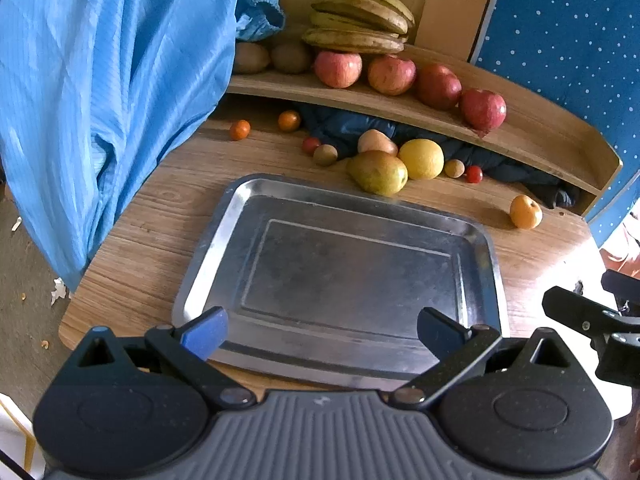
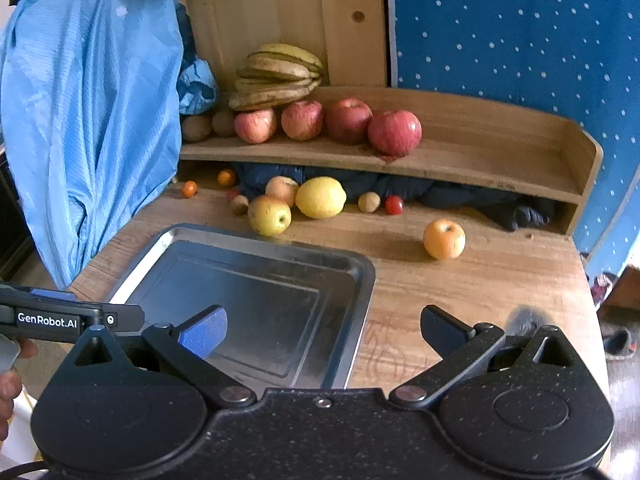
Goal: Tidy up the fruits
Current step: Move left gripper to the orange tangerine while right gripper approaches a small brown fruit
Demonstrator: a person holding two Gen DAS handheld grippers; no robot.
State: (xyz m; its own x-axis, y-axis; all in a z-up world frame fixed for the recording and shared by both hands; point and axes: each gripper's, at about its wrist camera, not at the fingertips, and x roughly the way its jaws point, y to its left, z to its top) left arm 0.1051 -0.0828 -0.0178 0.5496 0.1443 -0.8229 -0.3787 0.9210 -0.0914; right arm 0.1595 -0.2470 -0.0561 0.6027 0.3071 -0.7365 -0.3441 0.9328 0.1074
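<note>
An empty metal tray (image 1: pixel 224 236) (image 2: pixel 360 292) lies on the wooden table. Behind it lie a pear (image 1: pixel 378 172) (image 2: pixel 269 215), a lemon (image 1: pixel 421 159) (image 2: pixel 320 197), a peach (image 1: pixel 376 142) (image 2: pixel 281 189), cherry tomatoes (image 1: pixel 474 174) (image 2: pixel 394 205) and small oranges (image 1: pixel 240 129). An orange fruit (image 1: pixel 525 211) (image 2: pixel 444 239) sits alone at the right. My left gripper (image 1: pixel 322 332) is open and empty over the tray's near edge. My right gripper (image 2: pixel 324 330) is open and empty over the tray's right rim.
A wooden shelf (image 1: pixel 552 136) (image 2: pixel 500 152) holds several red apples (image 1: pixel 482 109) (image 2: pixel 395 133), bananas (image 1: pixel 360 20) (image 2: pixel 278 76) and kiwis (image 1: pixel 251 57). Blue cloth (image 1: pixel 100 100) (image 2: pixel 88 112) hangs at the left. Dark fabric (image 1: pixel 516 172) lies under the shelf.
</note>
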